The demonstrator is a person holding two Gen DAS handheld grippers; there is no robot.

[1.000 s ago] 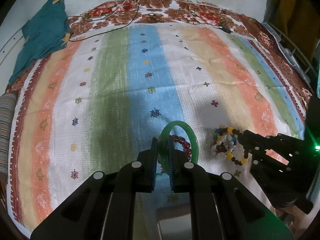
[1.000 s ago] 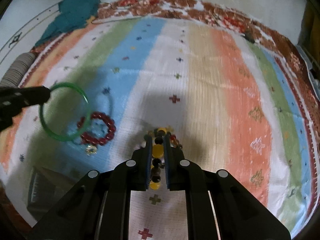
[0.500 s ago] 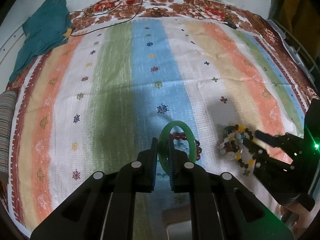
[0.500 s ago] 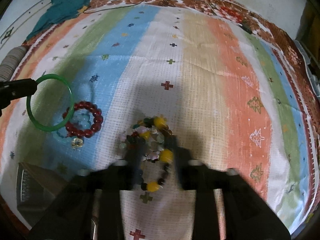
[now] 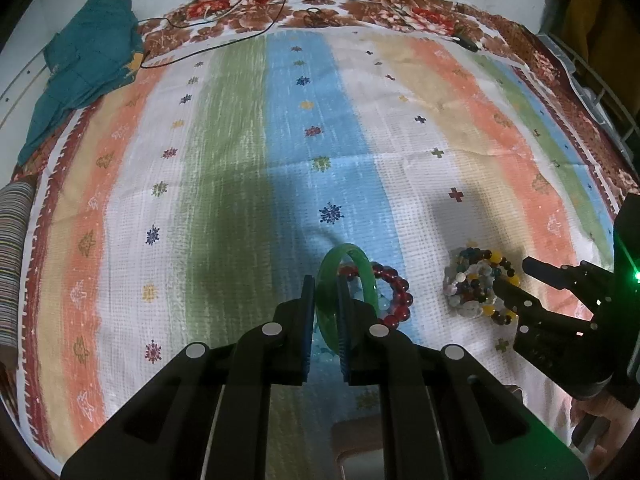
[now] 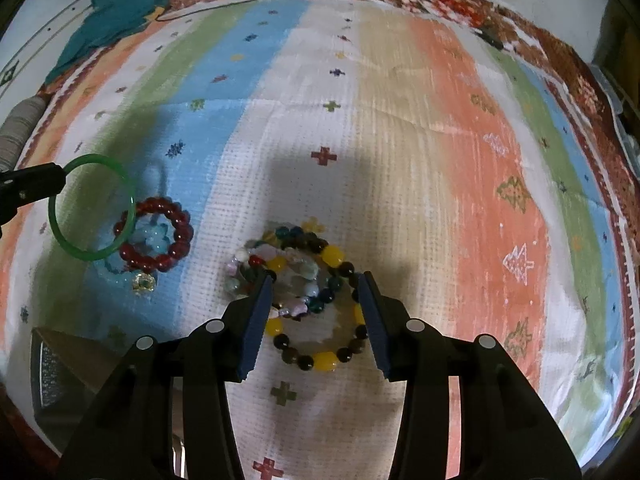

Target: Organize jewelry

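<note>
My left gripper [image 5: 325,284] is shut on a green bangle [image 5: 362,264], held on edge just above the striped cloth; the right wrist view shows the bangle [image 6: 60,232] overlapping a red bead bracelet [image 6: 176,236]. That red bracelet [image 5: 396,292] lies flat with a pale blue one inside it. My right gripper [image 6: 316,280] hangs over a heap of mixed bead bracelets [image 6: 296,256]. Its jaws are opening; a yellow-and-dark bead bracelet [image 6: 324,360] lies on the cloth between them, and the pads do not touch it. The left wrist view has that gripper [image 5: 514,276] beside the heap [image 5: 472,280].
A striped bedsheet [image 5: 240,160] covers the surface. A teal cloth [image 5: 88,64] and cables [image 5: 224,40] lie at the far edge. A box [image 6: 52,368] sits at the near left, and a clear crystal bead [image 6: 144,282] lies by the red bracelet.
My right gripper has opened and let the yellow-and-dark bead bracelet down onto the cloth by the heap. The left gripper keeps hold of the green bangle, almost still.
</note>
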